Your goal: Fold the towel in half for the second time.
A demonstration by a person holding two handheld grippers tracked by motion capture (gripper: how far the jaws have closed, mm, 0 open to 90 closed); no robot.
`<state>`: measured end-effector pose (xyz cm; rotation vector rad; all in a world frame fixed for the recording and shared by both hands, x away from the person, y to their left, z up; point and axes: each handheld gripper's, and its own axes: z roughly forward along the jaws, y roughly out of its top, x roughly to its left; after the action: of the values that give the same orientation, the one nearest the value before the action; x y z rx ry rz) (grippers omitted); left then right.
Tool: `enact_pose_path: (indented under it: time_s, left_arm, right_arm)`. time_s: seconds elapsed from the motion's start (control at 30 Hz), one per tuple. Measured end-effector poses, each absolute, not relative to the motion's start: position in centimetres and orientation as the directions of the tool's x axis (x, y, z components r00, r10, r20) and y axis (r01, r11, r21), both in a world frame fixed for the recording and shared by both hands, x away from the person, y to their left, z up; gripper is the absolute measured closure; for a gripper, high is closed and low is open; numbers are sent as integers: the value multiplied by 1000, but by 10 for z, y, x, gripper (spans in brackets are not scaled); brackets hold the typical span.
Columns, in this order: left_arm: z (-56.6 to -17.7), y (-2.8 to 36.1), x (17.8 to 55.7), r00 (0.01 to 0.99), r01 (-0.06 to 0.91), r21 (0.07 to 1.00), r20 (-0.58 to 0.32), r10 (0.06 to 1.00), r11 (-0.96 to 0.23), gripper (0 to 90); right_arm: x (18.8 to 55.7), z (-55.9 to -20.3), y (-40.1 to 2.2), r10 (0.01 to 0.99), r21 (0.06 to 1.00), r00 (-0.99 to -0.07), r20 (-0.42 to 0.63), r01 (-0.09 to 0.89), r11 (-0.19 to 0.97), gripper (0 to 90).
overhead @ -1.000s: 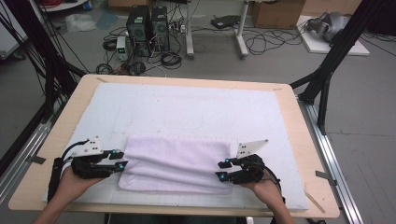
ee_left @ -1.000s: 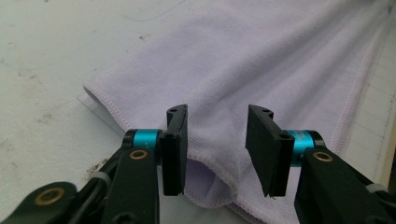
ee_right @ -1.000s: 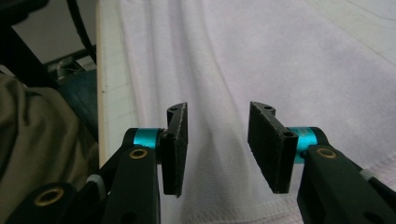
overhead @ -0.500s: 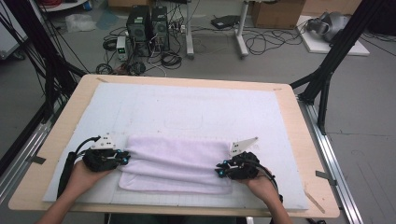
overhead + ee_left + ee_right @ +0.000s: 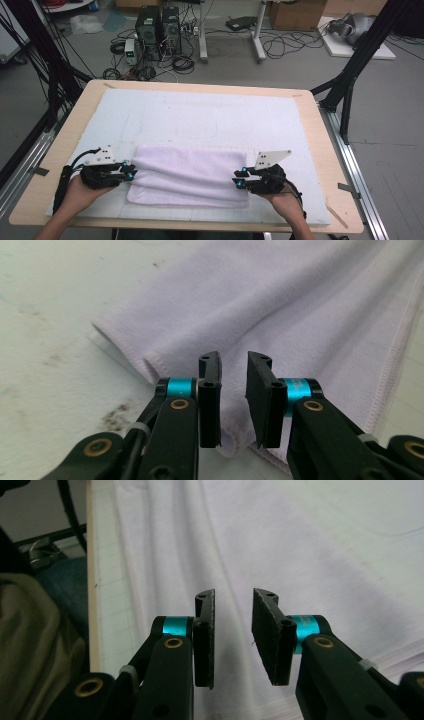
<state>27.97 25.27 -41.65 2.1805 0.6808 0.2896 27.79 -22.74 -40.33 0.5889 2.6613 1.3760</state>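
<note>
Two folds look done: lavender towel [image 5: 189, 175] lies as a layered strip low-centre on the surface [image 5: 320, 135]. Left gripper [image 5: 131, 173] and right gripper [image 5: 239, 179] flank its ends, jaws narrowly parted after closing, gripping nothing. Further folding seems left.

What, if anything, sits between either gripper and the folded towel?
Nothing visible. The left gripper is at the left end of the towel and the right gripper at its right end. Each gripper view shows a narrow open gap between the jaws with only cloth beyond; no pad presses it.
</note>
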Motion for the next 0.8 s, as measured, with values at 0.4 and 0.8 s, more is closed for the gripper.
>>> enact_pose_path:
  time_s: [0.4, 0.8]
  left_arm:
    - [-433, 237, 282, 836, 378, 733, -8, 548, -566, 851]
    - [-388, 251, 224, 883, 274, 811, 1, 470, -517, 756]
  right_arm:
    - [279, -438, -220, 355, 733, -926, 128, 330, 595, 751]
    - [266, -392, -241, 333, 814, -938, 91, 263, 518, 759]
